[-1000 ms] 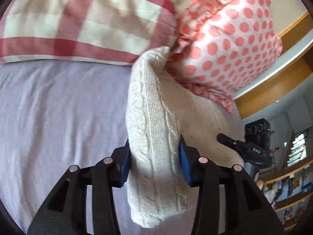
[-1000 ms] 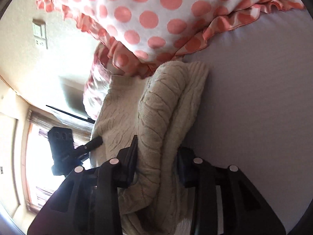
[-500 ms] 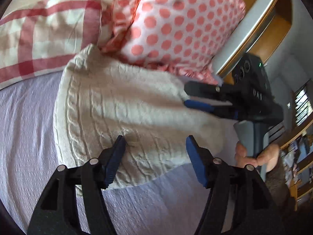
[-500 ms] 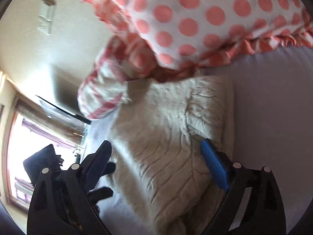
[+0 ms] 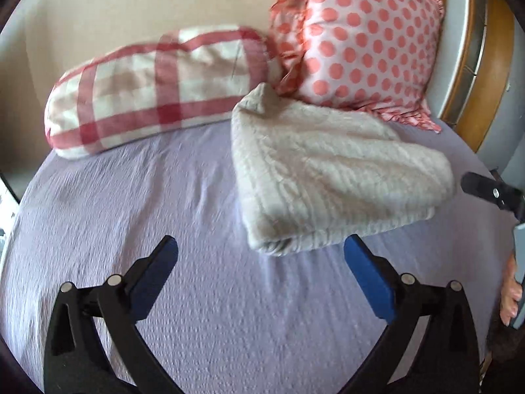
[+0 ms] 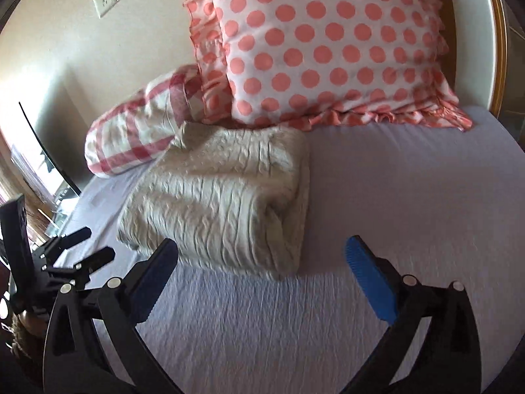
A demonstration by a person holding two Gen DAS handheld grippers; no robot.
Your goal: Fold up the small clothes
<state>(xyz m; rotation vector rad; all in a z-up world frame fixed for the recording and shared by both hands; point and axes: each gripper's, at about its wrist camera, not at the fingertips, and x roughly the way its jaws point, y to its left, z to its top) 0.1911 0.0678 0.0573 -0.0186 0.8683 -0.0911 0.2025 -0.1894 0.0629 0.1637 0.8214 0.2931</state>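
Sweater (image 5: pixel 328 177) lies folded on bed (image 5: pixel 197 295) below pillows. Left gripper (image 5: pixel 261 271) and right gripper (image 6: pixel 261 269) wide, empty. Fold judged complete; next, tidy or fetch another garment.

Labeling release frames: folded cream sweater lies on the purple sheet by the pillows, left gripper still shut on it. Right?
Not quite: the left gripper is open and clear of the cream sweater, per the left wrist view. The sweater does lie folded on the purple sheet by the pillows.
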